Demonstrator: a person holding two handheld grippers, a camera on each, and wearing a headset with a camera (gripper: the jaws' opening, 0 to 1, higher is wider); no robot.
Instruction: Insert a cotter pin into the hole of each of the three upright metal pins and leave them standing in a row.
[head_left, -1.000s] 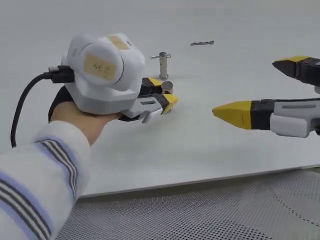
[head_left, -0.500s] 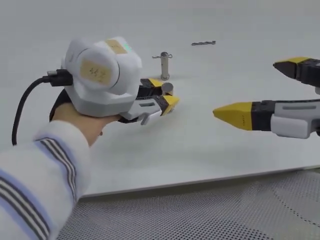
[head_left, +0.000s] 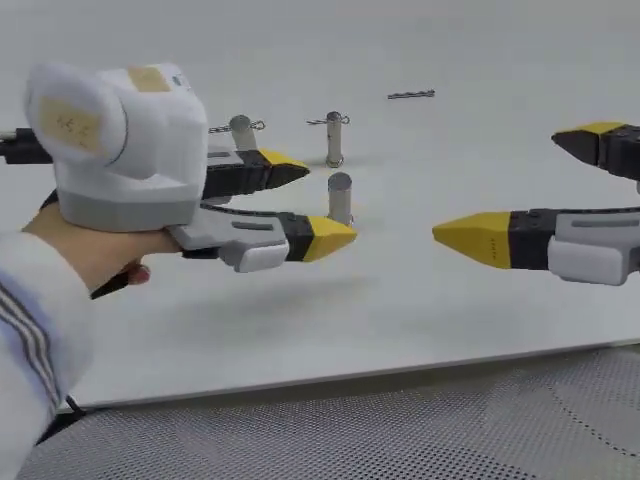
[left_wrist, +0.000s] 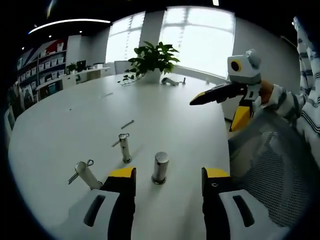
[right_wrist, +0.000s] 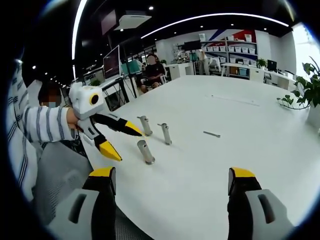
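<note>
The white desk (head_left: 400, 300) carried a bare pin (head_left: 340, 197), just ahead of the wide-spread left tongs (left_wrist: 169, 176). Two fitted pins (head_left: 335, 138) stood behind it, and a loose cotter pin (head_left: 411, 95) lay farther behind. To its right the right tongs (head_left: 495, 183) gaped empty. A careless jaw sweep might topple it.

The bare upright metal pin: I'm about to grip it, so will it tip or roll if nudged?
Tall and narrow on a small base, the bare upright metal pin probably topples under a sideways nudge. Being round, it would likely roll on the smooth white table. Its polished surface may slip.
</note>
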